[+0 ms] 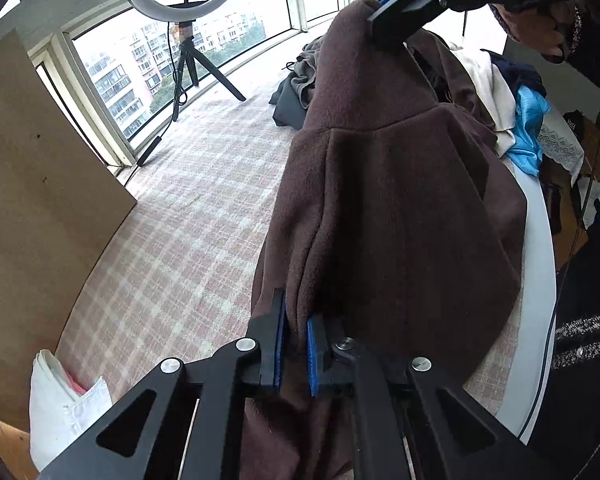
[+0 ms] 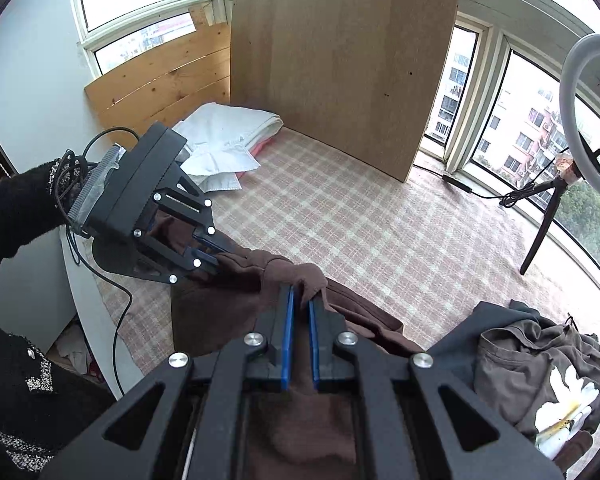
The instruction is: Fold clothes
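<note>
Brown fleece is pinched between the blue-padded fingers of the left gripper point(image 1: 296, 344), closed tight on an edge of the brown fleece garment point(image 1: 388, 200). The right gripper point(image 2: 300, 312) is likewise clamped on it, lifting it above the plaid-covered bench point(image 2: 380, 220). Folded white clothes point(image 2: 220, 140) lie beyond, an unfolded heap point(image 2: 540, 364) nearby.

Checked-cloth table point(image 2: 380, 216) bears folded whites point(image 2: 224, 136), perhaps shirts.

Both tongs — left point(image 1: 296, 312), right point(image 1: 384, 26) — pinch the brown fleece point(image 1: 380, 200).
</note>
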The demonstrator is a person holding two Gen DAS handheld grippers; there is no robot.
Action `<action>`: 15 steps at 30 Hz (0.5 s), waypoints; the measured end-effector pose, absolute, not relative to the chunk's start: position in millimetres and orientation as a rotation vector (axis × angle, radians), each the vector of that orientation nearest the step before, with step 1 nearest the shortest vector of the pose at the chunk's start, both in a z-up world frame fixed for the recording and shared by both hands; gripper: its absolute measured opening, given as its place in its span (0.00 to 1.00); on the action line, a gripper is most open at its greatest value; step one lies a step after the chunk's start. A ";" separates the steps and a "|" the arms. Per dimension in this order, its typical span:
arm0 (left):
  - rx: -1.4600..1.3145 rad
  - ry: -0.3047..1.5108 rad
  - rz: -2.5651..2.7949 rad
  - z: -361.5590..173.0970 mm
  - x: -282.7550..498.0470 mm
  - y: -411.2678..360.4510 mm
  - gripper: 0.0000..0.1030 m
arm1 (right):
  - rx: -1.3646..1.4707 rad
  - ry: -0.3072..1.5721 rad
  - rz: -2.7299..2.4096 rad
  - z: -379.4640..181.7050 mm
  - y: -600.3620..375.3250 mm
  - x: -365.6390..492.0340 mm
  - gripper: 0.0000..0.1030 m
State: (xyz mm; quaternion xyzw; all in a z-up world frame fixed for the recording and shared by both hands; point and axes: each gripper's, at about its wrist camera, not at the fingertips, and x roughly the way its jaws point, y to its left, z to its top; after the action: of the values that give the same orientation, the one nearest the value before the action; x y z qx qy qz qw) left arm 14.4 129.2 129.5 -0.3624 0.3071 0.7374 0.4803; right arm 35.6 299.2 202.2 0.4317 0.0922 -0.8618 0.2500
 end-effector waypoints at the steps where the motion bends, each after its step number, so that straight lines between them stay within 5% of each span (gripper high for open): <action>1: -0.892 0.698 1.817 136.7 8.4 119.4 0.08 | 1.165 0.243 -2.355 203.5 300.2 33.1 0.07; 5: -1.005 0.470 1.892 147.5 -23.3 72.8 0.08 | 1.096 0.130 -2.400 211.6 318.7 9.1 0.21; 7: -1.099 0.432 1.909 130.2 -30.5 57.3 0.08 | 1.104 0.118 -2.471 204.3 340.3 2.0 0.51; 15: -1.223 0.385 1.908 86.1 -23.8 42.5 0.08 | 1.521 0.331 -2.388 78.0 397.7 41.5 0.51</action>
State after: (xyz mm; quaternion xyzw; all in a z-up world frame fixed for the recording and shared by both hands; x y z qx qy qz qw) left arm -23.8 42.5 86.1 -0.4857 0.1528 0.7573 0.4090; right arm 41.5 397.7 78.0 0.5280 0.1148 -0.8288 0.1452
